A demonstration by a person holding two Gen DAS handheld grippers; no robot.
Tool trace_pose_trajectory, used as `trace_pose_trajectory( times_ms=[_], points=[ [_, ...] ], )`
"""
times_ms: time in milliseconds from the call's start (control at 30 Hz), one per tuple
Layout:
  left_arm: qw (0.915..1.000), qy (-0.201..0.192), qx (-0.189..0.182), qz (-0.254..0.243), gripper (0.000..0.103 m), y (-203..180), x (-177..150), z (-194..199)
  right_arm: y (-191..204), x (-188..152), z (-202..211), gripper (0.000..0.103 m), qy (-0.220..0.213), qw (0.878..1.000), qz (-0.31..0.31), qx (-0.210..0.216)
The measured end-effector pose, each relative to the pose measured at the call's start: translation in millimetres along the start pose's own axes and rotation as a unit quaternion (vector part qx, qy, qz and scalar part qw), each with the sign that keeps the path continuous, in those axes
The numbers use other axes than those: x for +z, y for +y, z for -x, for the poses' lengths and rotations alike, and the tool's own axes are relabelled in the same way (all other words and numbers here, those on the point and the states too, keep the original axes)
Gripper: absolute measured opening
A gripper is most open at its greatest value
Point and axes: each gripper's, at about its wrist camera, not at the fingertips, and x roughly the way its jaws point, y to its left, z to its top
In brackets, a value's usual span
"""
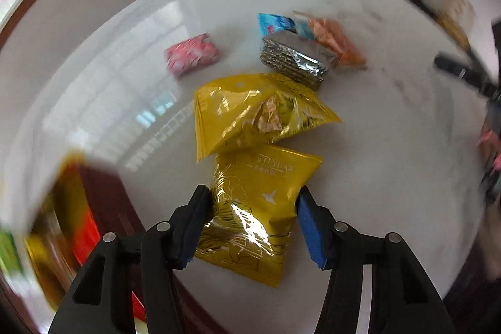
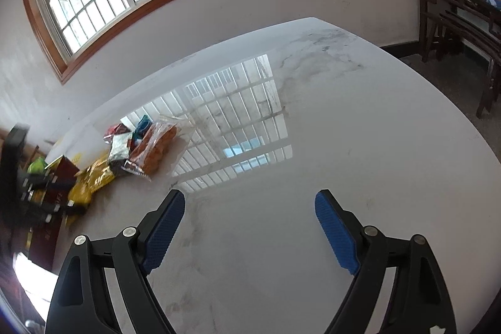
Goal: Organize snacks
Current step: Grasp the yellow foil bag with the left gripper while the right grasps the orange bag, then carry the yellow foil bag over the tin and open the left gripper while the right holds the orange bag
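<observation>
Grip: left hand-held gripper clamped across near yellow snack packet, pads pinching its sides, likely for lifting off the worktop | beyond: second yellow packet, silver packet, pink packet loose, unsorted | right hand-held gripper spread wide, empty, above bare worktop

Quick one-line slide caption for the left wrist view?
Left gripper closed on a yellow snack packet on the white marble table, more snacks beyond.
</observation>
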Motion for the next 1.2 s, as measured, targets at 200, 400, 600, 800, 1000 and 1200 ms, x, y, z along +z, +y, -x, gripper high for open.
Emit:
trace_pose_trajectory(
  times_ms=[200,400,600,800,1000,1200],
  points=[
    [0.984,-0.038,-0.076,0.157,0.057,-12,-46,26,26,18,-22,0.082,-0.006,0.999,0.028,0.035],
    [0.9721,-0.058,-0.089,0.209,0.057,-22,-63,46,52,36,-53,0.062,0.017,0.997,0.021,0.073],
    [0.9745,-0.062,-0.072,0.203,0.057,-17,-79,62,71,48,-80,0.062,0.048,0.994,-0.011,0.099],
    [0.9749,-0.064,-0.074,0.2,0.057,-18,-86,68,103,51,-99,0.062,0.068,0.995,0.012,0.071],
    [0.9746,-0.078,-0.074,0.196,0.057,-19,-87,75,134,42,-107,0.05,0.055,0.991,0.117,-0.014],
    [0.9732,-0.085,-0.072,0.201,0.057,-19,-88,82,100,37,-91,0.036,0.053,0.985,0.155,-0.056]
  ],
)
